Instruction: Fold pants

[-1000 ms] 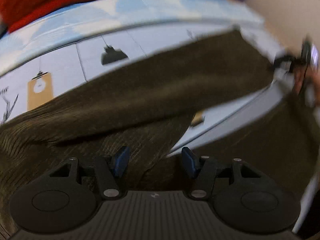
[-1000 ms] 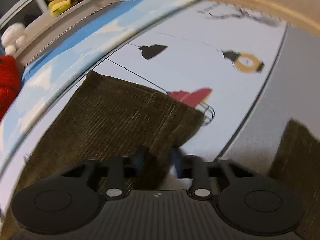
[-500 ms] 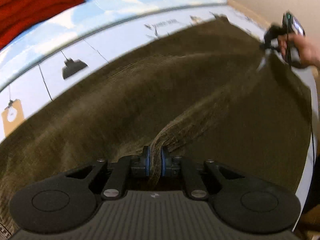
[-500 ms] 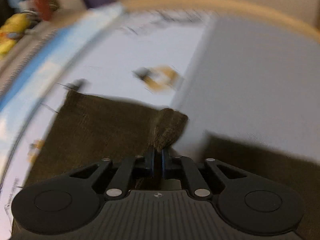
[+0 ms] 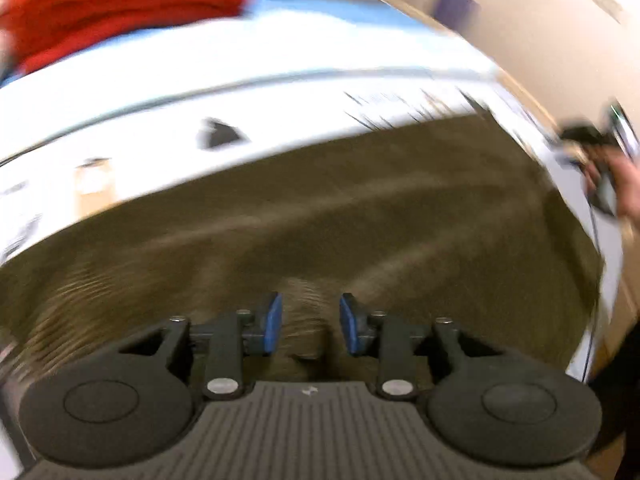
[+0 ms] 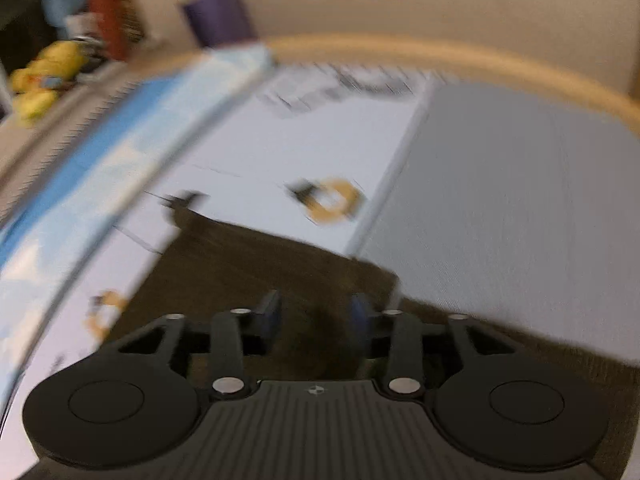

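The dark olive corduroy pants (image 5: 340, 208) lie spread flat across a printed white and blue bed sheet (image 5: 240, 68). My left gripper (image 5: 311, 328) is open just above the pants, with a small ridge of cloth between its blue pads but not pinched. My right gripper (image 6: 314, 314) is open over the leg end of the pants (image 6: 260, 264), close to their corner. The right gripper and the hand holding it also show at the far right of the left wrist view (image 5: 600, 164). Both views are blurred.
A red blanket (image 5: 120, 4) is piled at the far left of the bed. The sheet (image 6: 500, 184) has a grey part to the right of the pants. Yellow toys (image 6: 44, 76) and a purple box (image 6: 218, 16) sit beyond the wooden bed edge (image 6: 440, 54).
Both grippers were shut on folds of the pants half a second ago and have now opened and let go. The pants now lie flat, one leg laid over the other.
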A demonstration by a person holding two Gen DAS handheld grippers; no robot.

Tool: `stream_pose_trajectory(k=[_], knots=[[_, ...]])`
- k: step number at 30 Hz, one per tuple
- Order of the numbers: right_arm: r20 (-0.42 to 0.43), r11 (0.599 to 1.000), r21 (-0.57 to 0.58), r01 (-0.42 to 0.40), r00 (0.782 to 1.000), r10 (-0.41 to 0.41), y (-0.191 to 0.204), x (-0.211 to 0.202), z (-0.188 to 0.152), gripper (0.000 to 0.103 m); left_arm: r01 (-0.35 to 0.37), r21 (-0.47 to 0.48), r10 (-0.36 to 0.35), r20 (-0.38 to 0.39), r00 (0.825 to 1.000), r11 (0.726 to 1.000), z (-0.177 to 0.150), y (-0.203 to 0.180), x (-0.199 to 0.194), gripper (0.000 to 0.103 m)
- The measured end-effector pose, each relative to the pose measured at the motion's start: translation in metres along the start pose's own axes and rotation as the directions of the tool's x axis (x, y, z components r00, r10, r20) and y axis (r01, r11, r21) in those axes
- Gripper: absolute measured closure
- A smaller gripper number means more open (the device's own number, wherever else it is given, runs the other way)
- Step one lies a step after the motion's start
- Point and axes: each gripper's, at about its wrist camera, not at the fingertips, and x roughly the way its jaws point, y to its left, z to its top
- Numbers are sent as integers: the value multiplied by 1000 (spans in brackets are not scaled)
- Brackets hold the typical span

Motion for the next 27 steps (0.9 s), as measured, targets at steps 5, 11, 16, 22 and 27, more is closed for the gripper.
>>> stream_pose_trajectory(k=[5, 11, 16, 22, 27], knots=[[69, 973, -124, -194, 977, 204, 16, -57, 5, 60, -230, -165, 230, -19, 973, 959, -28, 35, -56, 36], [-1, 918, -261, -299, 951, 309, 10, -109, -12, 52, -320, -420, 309, -97, 946, 849, -107, 94, -80, 24], [-193, 910, -297, -290, 951, 240, -32, -101, -43, 52, -422, -384, 384, -175, 906, 821, -157, 117, -87, 24], [-243, 949, -246, -198, 960, 137, -93, -89, -47, 52, -452, -429, 391, -227, 892, 782, -187, 133, -98, 24], [-279, 965, -227, -134, 958, 68, -139, -74, -56, 52, -427, -453, 367, -218, 904, 783, -190, 126, -110, 13]])
